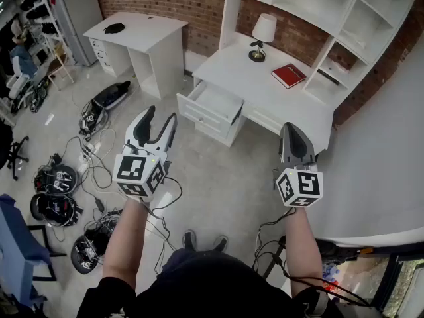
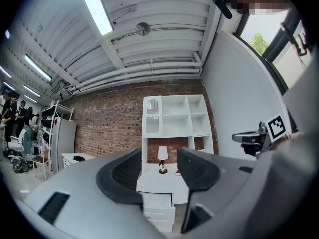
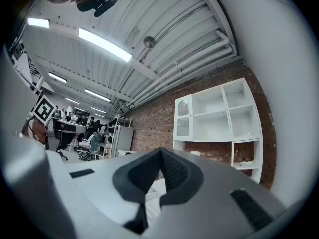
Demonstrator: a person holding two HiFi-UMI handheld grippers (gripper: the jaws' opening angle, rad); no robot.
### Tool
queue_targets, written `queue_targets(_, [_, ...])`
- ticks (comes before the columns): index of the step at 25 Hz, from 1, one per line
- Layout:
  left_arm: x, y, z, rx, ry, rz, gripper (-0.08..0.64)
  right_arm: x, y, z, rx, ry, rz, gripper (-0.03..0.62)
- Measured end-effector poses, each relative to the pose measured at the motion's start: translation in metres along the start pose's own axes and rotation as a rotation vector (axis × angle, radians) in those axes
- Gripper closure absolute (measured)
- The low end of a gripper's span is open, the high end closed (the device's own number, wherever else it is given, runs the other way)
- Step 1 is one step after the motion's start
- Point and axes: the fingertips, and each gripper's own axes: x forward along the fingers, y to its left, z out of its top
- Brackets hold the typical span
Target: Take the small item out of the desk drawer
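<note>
A white desk (image 1: 278, 88) with a shelf unit stands against the brick wall, and its top left drawer (image 1: 213, 103) is pulled open. I cannot make out a small item inside the drawer from here. My left gripper (image 1: 162, 114) is held over the floor in front of the drawer, well short of it, open and empty. My right gripper (image 1: 290, 127) hovers before the desk's right part, shut with nothing in it. In the left gripper view the open gripper (image 2: 159, 156) frames the desk (image 2: 154, 185). The right gripper view shows my right gripper (image 3: 161, 151) with its jaws pressed together.
A lamp (image 1: 263, 35) and a red book (image 1: 289, 75) sit on the desk top. A second white desk (image 1: 142, 32) stands at the back left. Cables and gear (image 1: 79, 164) litter the floor at the left. A white wall (image 1: 391, 164) runs along the right.
</note>
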Motion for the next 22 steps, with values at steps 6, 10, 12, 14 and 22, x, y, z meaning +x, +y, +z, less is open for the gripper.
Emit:
queue_targets(6, [-0.005,0.011,-0.006,-0.021,0.016,0.003,0.334,0.0,0.005,-0.002,-0.006,0.022,-0.013,0.594])
queue_targets(10, [-0.008,0.022,-0.003,-0.028,0.008,-0.003,0.334,0.003,0.006,0.003,0.033,0.005,-0.038,0.592])
queue_targets(12, [-0.012,0.031,-0.001,-0.032,0.002,-0.005,0.334,0.005,0.01,0.006,0.047,0.0,-0.051,0.581])
queue_targets(14, [-0.017,0.041,0.0,-0.034,-0.002,-0.007,0.334,0.006,0.017,0.007,0.038,0.004,-0.064,0.54])
queue_targets(22, [-0.033,0.079,-0.004,-0.048,-0.013,-0.042,0.334,0.015,0.058,0.011,0.028,0.008,-0.087,0.442])
